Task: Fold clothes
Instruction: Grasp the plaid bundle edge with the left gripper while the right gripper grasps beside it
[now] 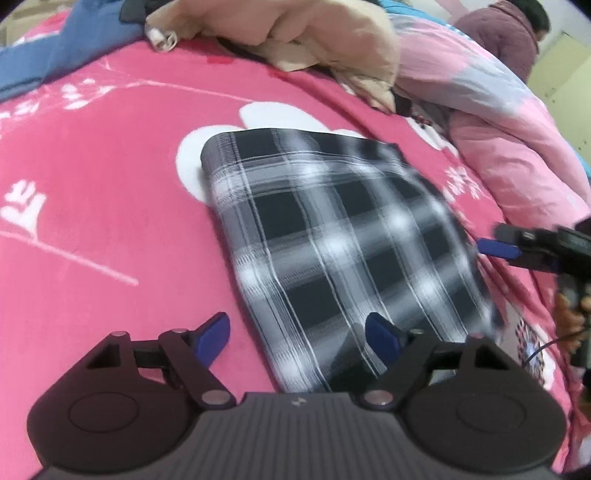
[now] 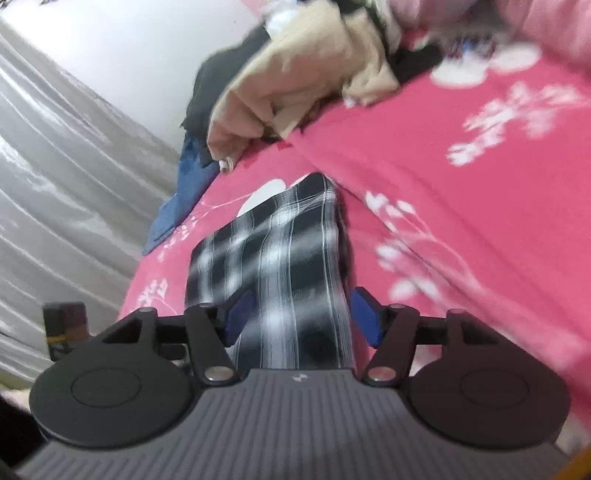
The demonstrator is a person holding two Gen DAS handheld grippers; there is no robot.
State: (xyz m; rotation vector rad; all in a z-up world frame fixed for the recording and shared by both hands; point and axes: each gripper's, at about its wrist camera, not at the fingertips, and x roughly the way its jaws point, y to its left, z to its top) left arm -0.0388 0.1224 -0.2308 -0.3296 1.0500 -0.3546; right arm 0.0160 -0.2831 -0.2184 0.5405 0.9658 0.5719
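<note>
The plaid cloth on the bed is light and limp; I'd pinch its corners. Both hand-held grippers gape, empty.

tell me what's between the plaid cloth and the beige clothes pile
Only bare pink bedspread with white print; nothing else lies between the folded plaid cloth and the beige clothes pile. The left wrist view shows this best.

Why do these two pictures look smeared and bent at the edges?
Left wrist view: fisheye lens curves the pink bedspread; the plaid garment is motion-blurred. Right wrist view: heavier smear, worst on the bedspread's white flowers and beige clothes; the gripper body stays sharp.
</note>
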